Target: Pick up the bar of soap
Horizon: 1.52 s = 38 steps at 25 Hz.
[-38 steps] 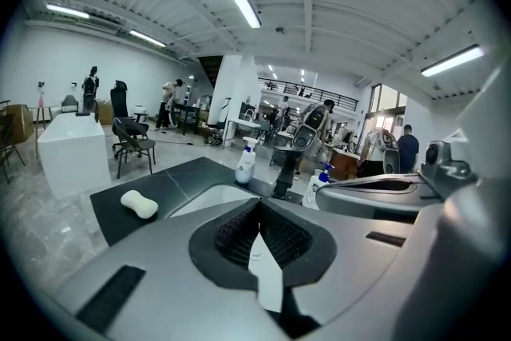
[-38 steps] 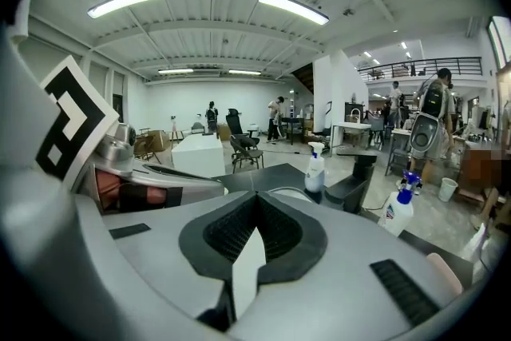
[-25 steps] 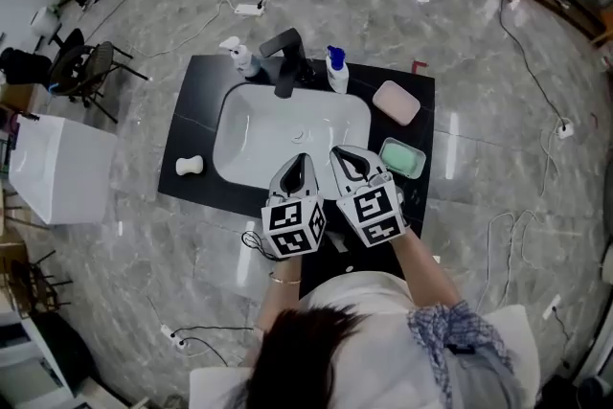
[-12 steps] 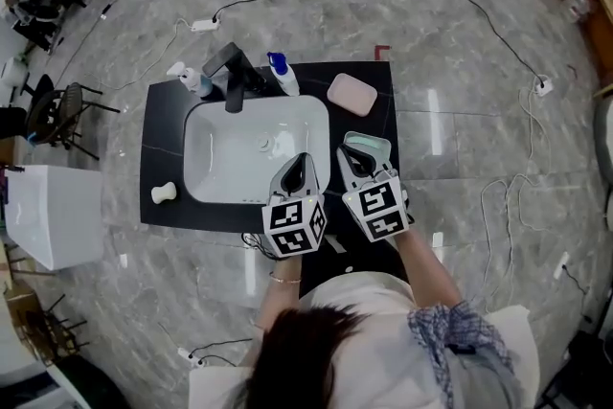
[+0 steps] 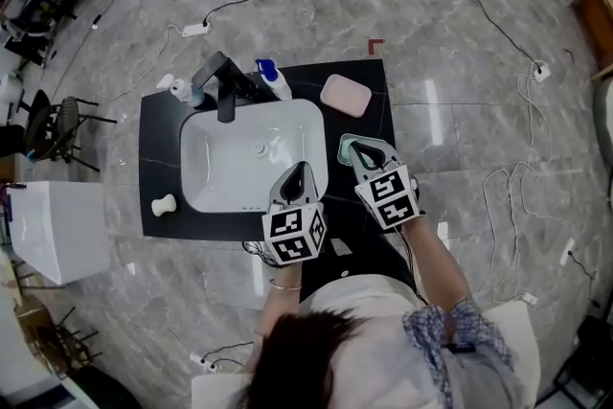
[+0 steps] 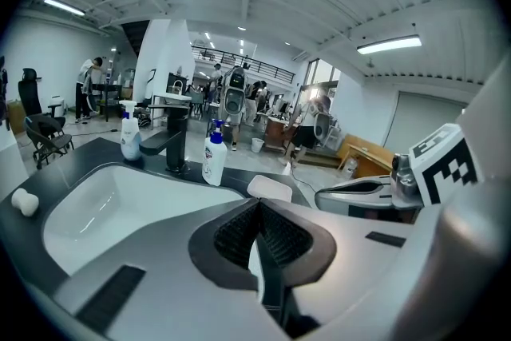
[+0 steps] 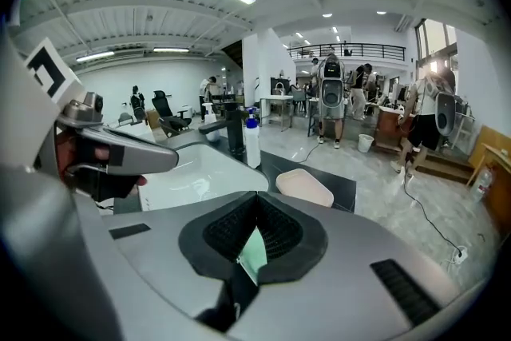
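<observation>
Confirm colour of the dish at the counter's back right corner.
Pale pink dish, clearest in the head view.

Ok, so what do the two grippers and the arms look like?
The left gripper and right gripper are light grey wedge shells with black ribbed pads, each carrying a white cube with black square markers. The person wears a white top, a blue-grey patterned sleeve and a thin bracelet.

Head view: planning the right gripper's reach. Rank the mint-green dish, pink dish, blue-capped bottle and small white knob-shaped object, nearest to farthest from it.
1. Mint-green rectangular dish, at the right gripper's tips.
2. Pink rounded dish, back right of the black counter.
3. Blue-capped white bottle, behind the white basin.
4. Small white knob-shaped object, counter's far left.
</observation>
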Motion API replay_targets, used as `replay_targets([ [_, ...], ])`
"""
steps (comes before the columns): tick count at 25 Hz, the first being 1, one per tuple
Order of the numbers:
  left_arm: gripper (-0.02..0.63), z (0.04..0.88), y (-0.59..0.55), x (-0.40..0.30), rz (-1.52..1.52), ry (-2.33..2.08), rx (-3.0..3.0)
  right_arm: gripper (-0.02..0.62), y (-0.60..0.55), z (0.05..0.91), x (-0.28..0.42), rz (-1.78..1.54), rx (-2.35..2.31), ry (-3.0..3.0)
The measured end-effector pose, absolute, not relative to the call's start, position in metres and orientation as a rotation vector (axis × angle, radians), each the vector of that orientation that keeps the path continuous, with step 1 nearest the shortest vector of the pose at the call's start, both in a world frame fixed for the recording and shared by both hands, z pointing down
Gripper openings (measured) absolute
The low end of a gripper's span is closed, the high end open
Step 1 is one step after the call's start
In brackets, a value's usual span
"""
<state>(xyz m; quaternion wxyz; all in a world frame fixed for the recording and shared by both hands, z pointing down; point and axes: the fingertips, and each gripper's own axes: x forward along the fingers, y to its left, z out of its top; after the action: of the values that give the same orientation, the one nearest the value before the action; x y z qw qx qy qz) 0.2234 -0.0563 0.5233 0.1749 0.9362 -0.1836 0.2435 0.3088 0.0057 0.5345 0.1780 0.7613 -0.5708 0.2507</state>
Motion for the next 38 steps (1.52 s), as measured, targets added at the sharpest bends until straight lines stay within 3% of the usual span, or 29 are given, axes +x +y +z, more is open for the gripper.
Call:
replay_targets([
  [7,0.009,0.528,-0.074,0.222,0.71,-0.521,2.638,0.017,0.008,0.56,0.324,0.778,2.014,-1.572],
  [14,0.009,0.537,-0.09,0.215,0.721,-0.533,2.573,0.174,0.008,0.585,0.316,0.783,1.706,-1.652],
  [21,0.009,0.531,-0.111,0.21,0.685,-0.568,2.562,0.233,0.016,0.612,0.309,0.759,1.382,-1.667],
  [38,0.009,0.526,-0.139,0.204,0.68,-0.652,2.573,0.255,0.018,0.641,0.317,0.753,1.159,-1.568],
])
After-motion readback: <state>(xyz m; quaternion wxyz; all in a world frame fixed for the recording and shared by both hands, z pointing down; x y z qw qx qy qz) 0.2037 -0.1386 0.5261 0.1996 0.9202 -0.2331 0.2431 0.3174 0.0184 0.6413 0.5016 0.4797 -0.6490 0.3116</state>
